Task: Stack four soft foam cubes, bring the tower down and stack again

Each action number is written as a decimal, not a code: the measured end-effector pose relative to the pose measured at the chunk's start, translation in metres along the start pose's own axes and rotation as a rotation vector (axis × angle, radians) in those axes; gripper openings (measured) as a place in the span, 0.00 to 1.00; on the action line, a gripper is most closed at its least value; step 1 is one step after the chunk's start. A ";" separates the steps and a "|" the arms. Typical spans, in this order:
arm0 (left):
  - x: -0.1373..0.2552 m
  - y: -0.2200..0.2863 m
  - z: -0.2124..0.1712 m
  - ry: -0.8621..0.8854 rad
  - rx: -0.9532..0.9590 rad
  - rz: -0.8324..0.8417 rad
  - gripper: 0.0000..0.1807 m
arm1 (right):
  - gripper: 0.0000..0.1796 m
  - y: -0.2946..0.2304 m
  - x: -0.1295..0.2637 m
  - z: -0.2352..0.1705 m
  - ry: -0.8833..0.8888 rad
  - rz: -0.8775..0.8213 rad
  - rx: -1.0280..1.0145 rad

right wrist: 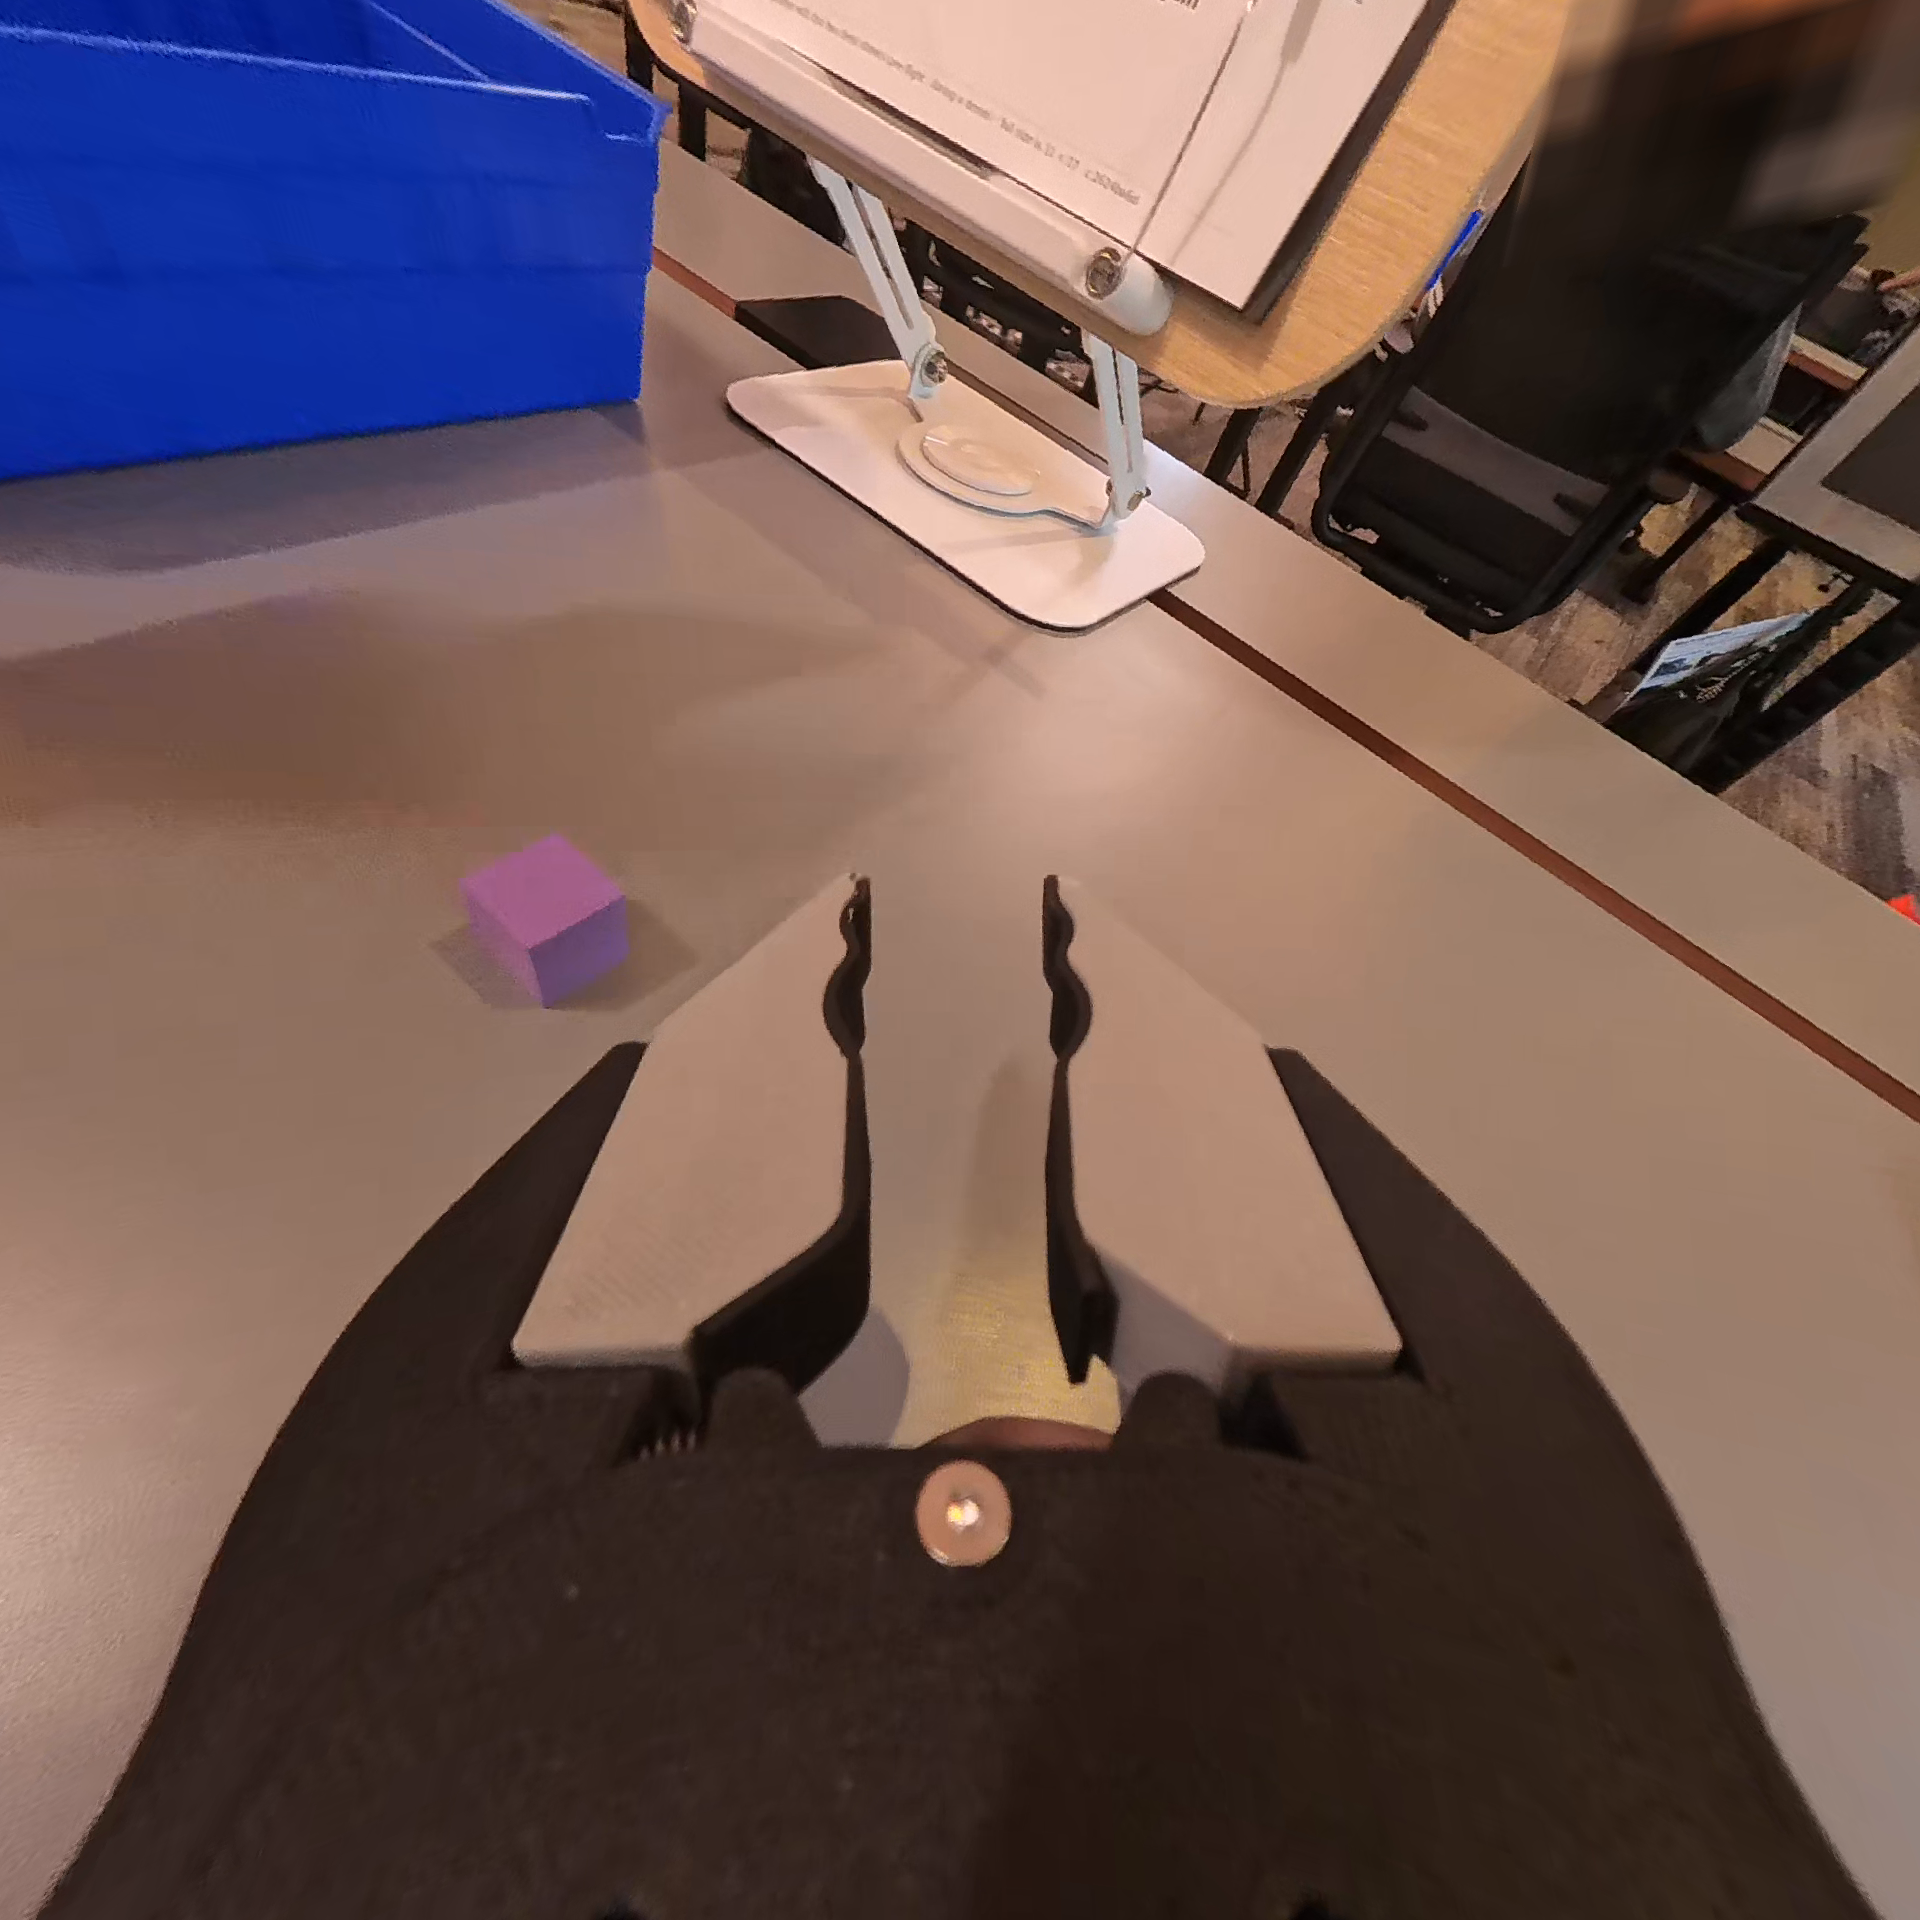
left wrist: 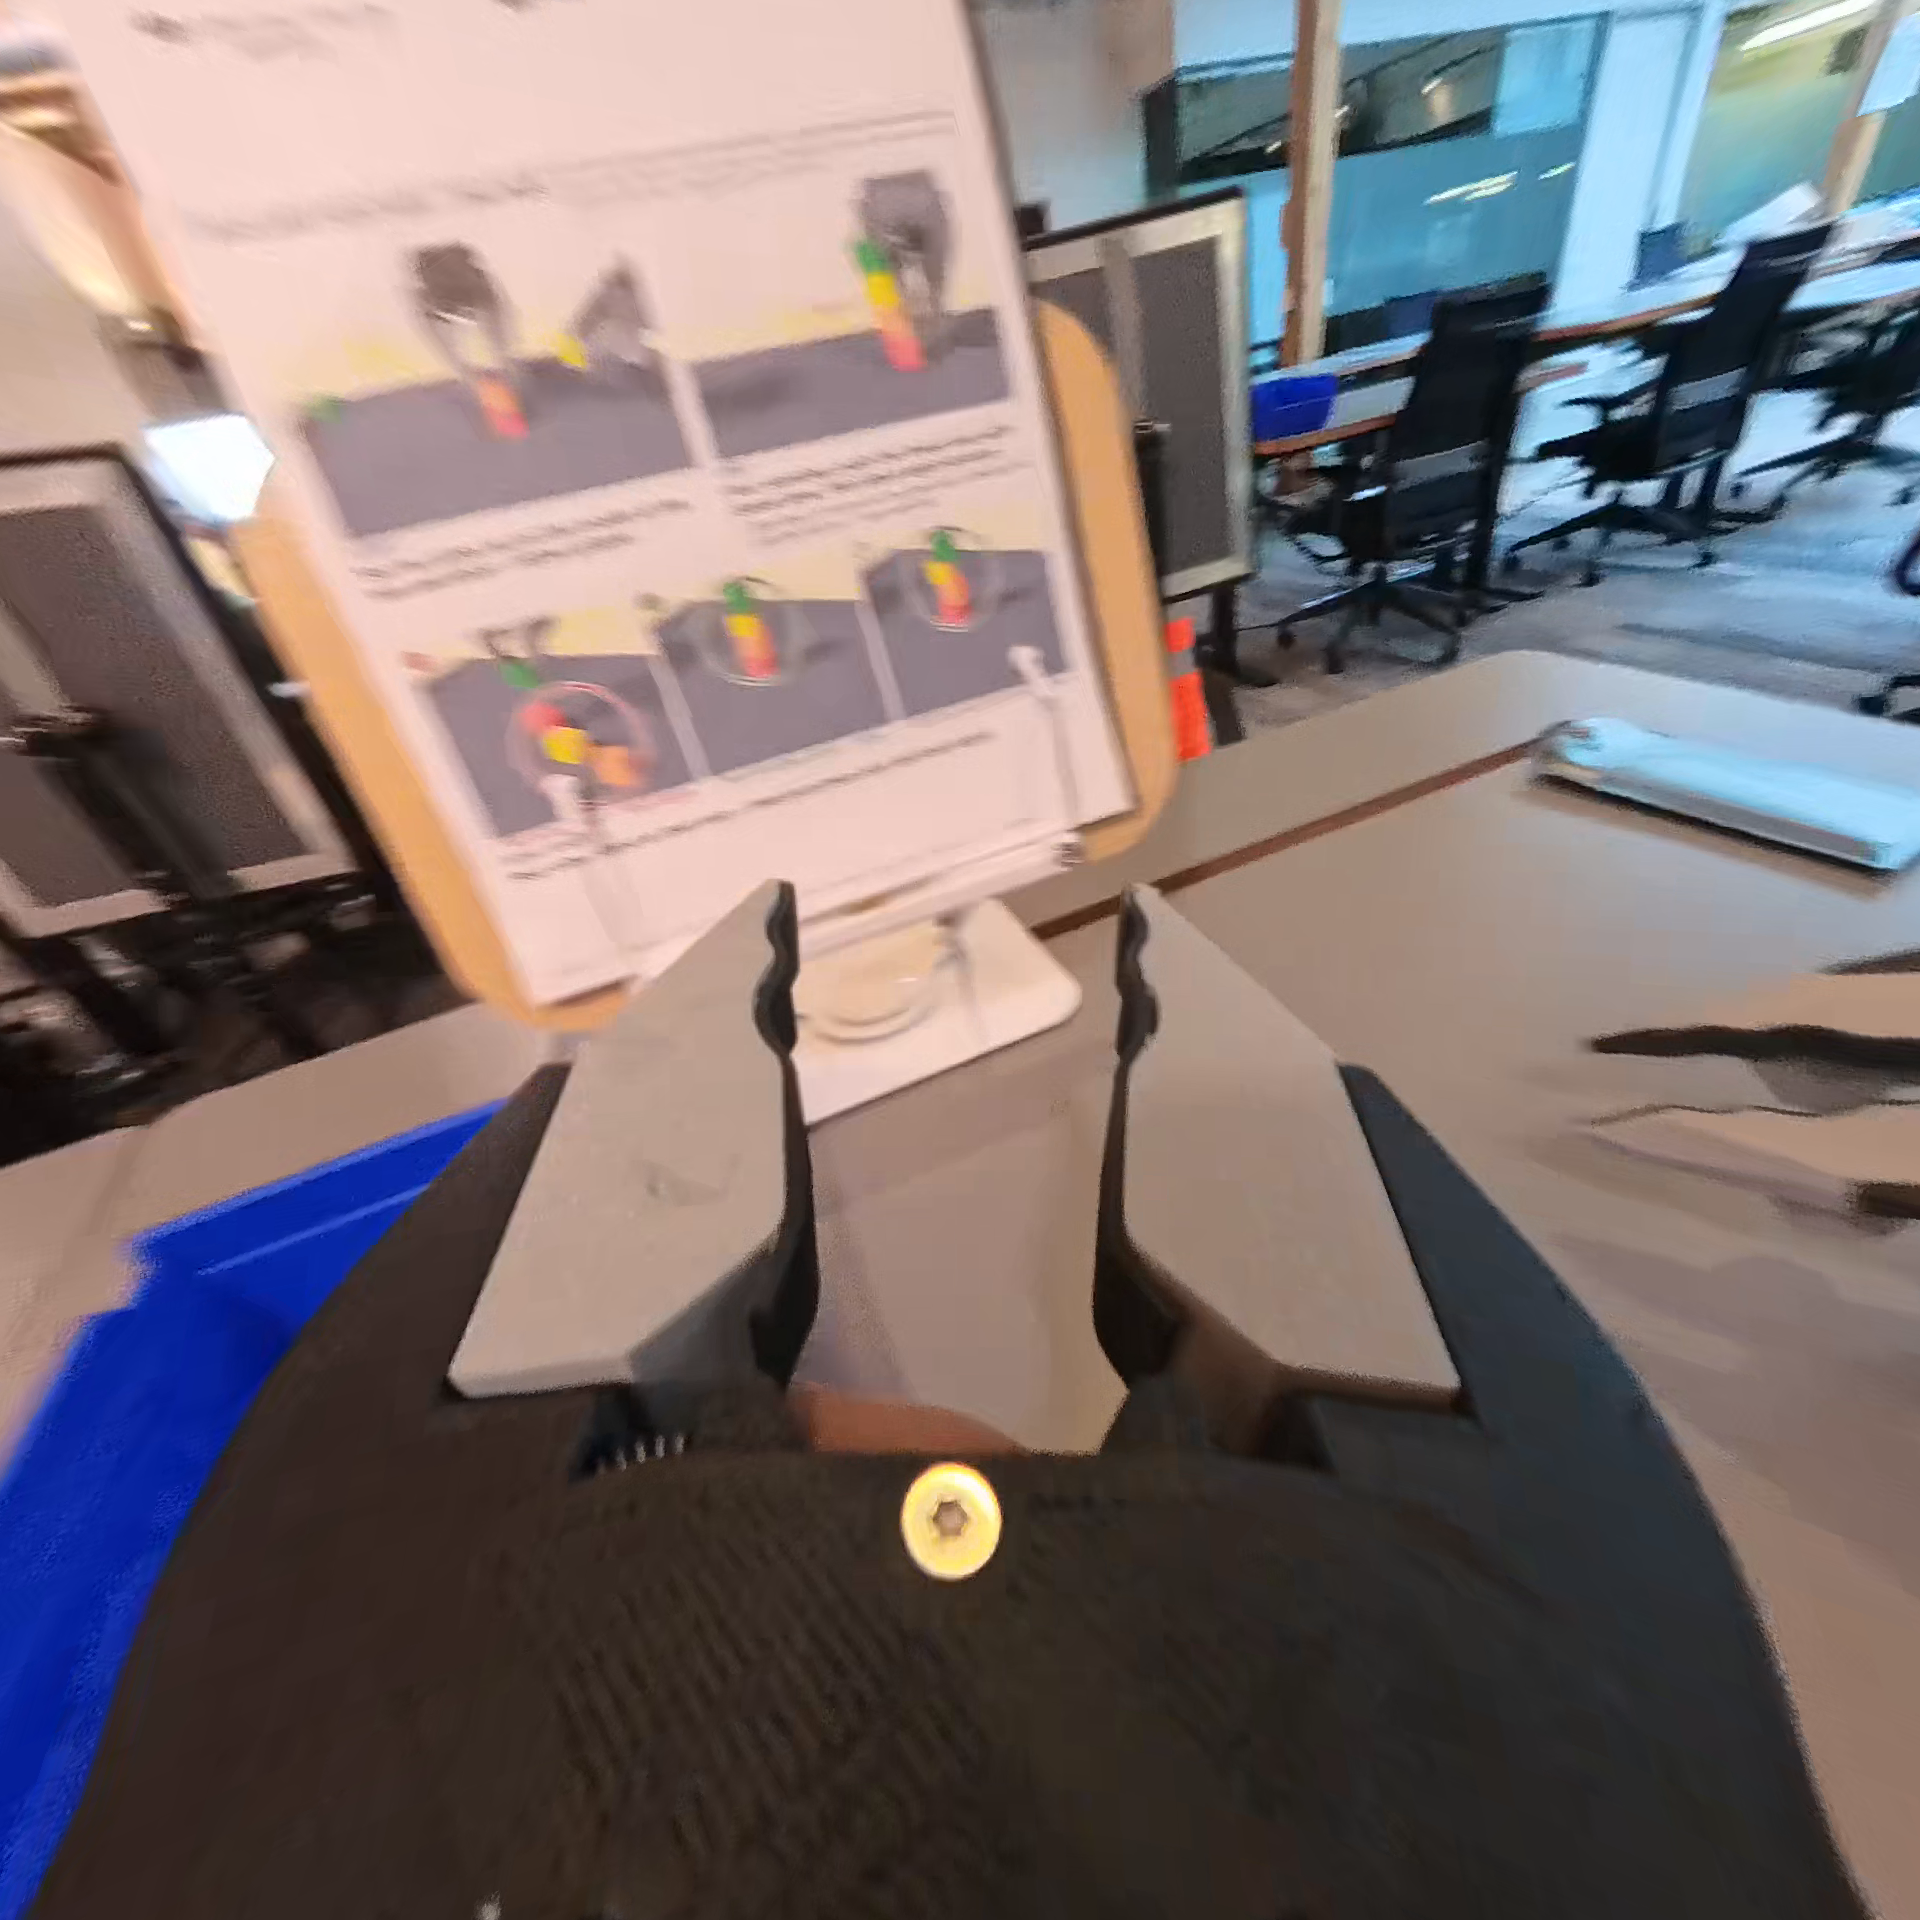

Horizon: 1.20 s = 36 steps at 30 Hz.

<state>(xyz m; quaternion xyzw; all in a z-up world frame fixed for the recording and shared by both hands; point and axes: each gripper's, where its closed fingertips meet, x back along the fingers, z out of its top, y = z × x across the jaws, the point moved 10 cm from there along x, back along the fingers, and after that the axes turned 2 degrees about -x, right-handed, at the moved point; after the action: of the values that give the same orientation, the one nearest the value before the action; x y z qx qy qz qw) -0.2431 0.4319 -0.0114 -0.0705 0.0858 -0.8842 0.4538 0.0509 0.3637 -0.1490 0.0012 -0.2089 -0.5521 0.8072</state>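
Note:
One purple foam cube (right wrist: pixel 545 916) lies on the grey table (right wrist: pixel 312 1195) in the right wrist view, alone, a little left of and level with my right gripper's tips. My right gripper (right wrist: pixel 954 904) is open and empty, held above the table to the cube's right. My left gripper (left wrist: pixel 954 935) is open and empty, raised above the table and pointing at the foot of a document stand. No cube shows in the left wrist view. No other cubes are visible in either view.
A blue plastic bin (right wrist: pixel 291 229) stands at the far left of the table and shows under my left gripper (left wrist: pixel 156 1403). A document stand with an instruction sheet (left wrist: pixel 644 499) and white base (right wrist: pixel 966 488) stands at the table's far edge. Office chairs (left wrist: pixel 1455 468) stand beyond. Some 25 cm of space lies between my two pairs of fingers.

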 end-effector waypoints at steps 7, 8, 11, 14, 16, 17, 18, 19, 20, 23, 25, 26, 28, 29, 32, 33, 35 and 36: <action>-0.001 -0.123 -0.001 -0.238 0.059 0.081 0.33 | 0.17 -0.012 0.003 0.004 0.010 0.007 0.073; -0.006 -0.129 -0.007 -0.290 0.047 0.073 0.33 | 0.17 -0.014 0.002 0.004 0.007 0.009 0.081; -0.021 -0.136 -0.031 -0.436 -0.052 0.083 0.32 | 0.17 -0.016 -0.001 0.001 -0.011 0.018 0.089; -0.037 -0.133 -0.058 -0.539 -0.043 -0.023 0.27 | 0.18 -0.014 -0.003 -0.002 -0.024 0.016 0.078; -0.049 -0.134 -0.080 -0.609 -0.003 -0.100 0.27 | 0.17 -0.011 -0.004 -0.003 -0.025 0.021 0.054; -0.056 -0.135 -0.091 -0.640 0.009 -0.116 0.27 | 0.18 -0.010 -0.005 -0.004 -0.025 0.028 0.038; -0.062 -0.137 -0.101 -0.670 0.016 -0.125 0.27 | 0.18 -0.009 -0.005 -0.005 -0.027 0.036 0.023; -0.068 -0.139 -0.109 -0.702 0.026 -0.124 0.28 | 0.18 -0.009 -0.006 -0.005 -0.029 0.045 0.010; -0.074 -0.142 -0.115 -0.726 0.043 -0.117 0.28 | 0.18 -0.009 -0.007 -0.006 -0.031 0.054 -0.001; -0.086 -0.144 -0.120 -0.716 0.099 -0.112 0.28 | 0.18 -0.010 -0.008 -0.007 -0.037 0.068 -0.008; -0.093 -0.142 -0.121 -0.726 0.094 -0.091 0.28 | 0.18 -0.012 -0.010 -0.008 -0.042 0.076 -0.006; -0.097 -0.141 -0.123 -0.736 0.080 -0.064 0.28 | 0.18 -0.013 -0.010 -0.008 -0.045 0.082 -0.006; -0.103 -0.138 -0.128 -0.755 0.048 -0.026 0.28 | 0.18 -0.015 -0.011 -0.009 -0.049 0.097 -0.005; -0.106 -0.136 -0.131 -0.763 0.041 -0.011 0.27 | 0.18 -0.017 -0.012 -0.009 -0.050 0.103 -0.004; -0.116 -0.138 -0.143 -0.785 0.071 0.053 0.26 | 0.18 -0.020 -0.012 -0.008 -0.048 0.116 0.005; -0.119 -0.139 -0.148 -0.795 0.089 0.068 0.26 | 0.18 -0.021 -0.012 -0.008 -0.049 0.117 0.008; -0.124 -0.139 -0.158 -0.826 0.109 0.083 0.26 | 0.18 -0.022 -0.012 -0.008 -0.051 0.117 0.013; -0.126 -0.139 -0.164 -0.846 0.105 0.098 0.26 | 0.18 -0.022 -0.012 -0.008 -0.050 0.116 0.014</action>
<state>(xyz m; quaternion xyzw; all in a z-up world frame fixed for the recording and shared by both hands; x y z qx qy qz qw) -0.3131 0.6286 -0.1470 -0.3995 -0.1499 -0.7580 0.4932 0.0305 0.3638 -0.1653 -0.0189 -0.2325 -0.5029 0.8323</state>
